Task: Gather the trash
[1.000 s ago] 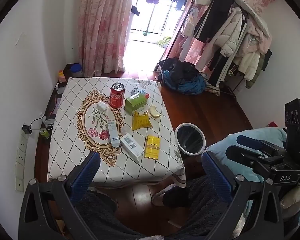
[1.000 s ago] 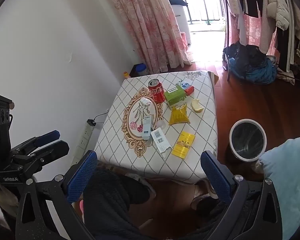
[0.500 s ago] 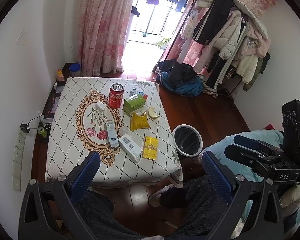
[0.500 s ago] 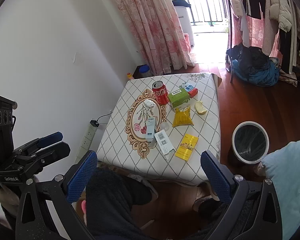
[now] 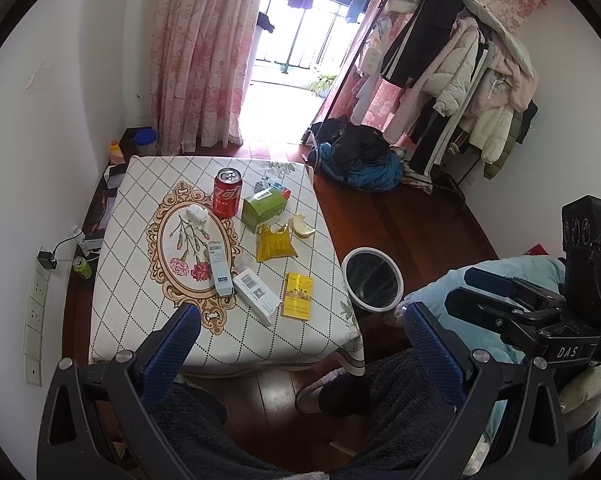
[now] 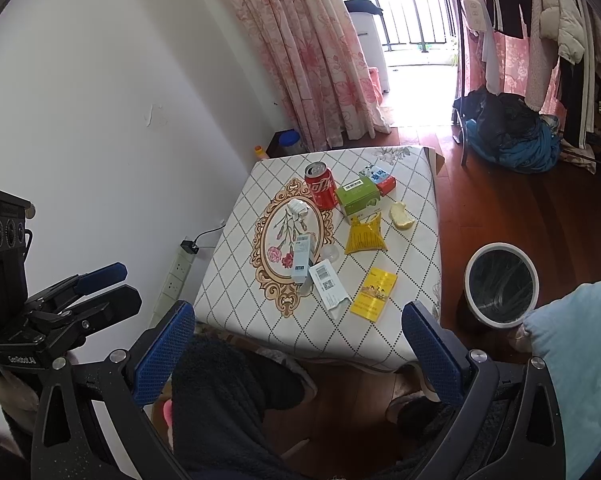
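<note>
While the person sits low with dark fleecy trousers showing under both tools, the left gripper (image 5: 300, 344) hangs above the near edge of the table (image 5: 236, 344), its blue pads spread wide and nothing between them. The right gripper (image 6: 300, 344) is held the same way, jaws fully apart and empty, also short of the table's near edge.

Every piece of trash lies on the quilted tablecloth. A red cola can (image 5: 227, 198) stands upright at the far side of the table, just beside the oval flower print. Right of the can sits a green carton (image 5: 262, 207), with a smaller red and blue box (image 5: 274, 191) behind it toward the far edge. A bitten piece of white bread or fruit, I cannot tell which, (image 5: 302, 227) rests near the table's right edge. A crumpled yellow snack bag (image 5: 273, 243) lies toward the middle of the table, in front of the green carton. A pale blue narrow box (image 5: 219, 268) lies on the flower print's right rim, a white barcode box (image 5: 256, 293) touches its near end, and a flat yellow packet (image 5: 297, 296) lies just beside that. A small white crumpled wrapper (image 5: 196, 215) sits on the print by the can.

Off the table's right side, on the wooden floor, stands a round white bin (image 5: 372, 282) with a black liner.
</note>
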The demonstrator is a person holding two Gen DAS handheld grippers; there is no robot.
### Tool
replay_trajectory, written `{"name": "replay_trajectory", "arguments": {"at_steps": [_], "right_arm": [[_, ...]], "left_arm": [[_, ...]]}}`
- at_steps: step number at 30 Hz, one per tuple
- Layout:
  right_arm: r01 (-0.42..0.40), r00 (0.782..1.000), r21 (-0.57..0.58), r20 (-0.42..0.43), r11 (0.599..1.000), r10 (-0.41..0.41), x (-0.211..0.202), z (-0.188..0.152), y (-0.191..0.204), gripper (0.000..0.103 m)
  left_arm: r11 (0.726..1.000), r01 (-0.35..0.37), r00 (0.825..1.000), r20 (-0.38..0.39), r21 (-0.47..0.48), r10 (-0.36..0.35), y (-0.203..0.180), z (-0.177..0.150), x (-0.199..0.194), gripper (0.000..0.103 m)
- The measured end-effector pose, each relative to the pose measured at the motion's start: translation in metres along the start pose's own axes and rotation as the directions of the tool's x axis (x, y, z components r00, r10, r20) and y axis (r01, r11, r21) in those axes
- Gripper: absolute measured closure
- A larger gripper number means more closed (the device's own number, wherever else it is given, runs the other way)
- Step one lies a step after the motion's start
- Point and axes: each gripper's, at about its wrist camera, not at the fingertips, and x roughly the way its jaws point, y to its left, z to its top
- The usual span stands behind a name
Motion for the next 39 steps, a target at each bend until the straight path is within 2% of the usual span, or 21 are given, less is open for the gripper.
{"name": "replay_trajectory", "arguments": {"at_steps": [17, 39], "right_arm": [[0.018, 1.0, 0.004, 0.008, 1.0, -0.018, -0.004, -0.003, -0.002, 0.0], [0.075, 0.995, 0.027, 0.068, 0.997, -0.077, -0.029, 0.001, -0.009, 0.0]], "left_arm": [[1.0, 0.008, 1.0, 0.003, 0.01, -0.008, -0.005, -0.002, 0.002, 0.0], [0.998, 0.033, 0.999, 0.016, 0.048, -0.034, -0.018, 0.006, 0.002, 0.0]]}}
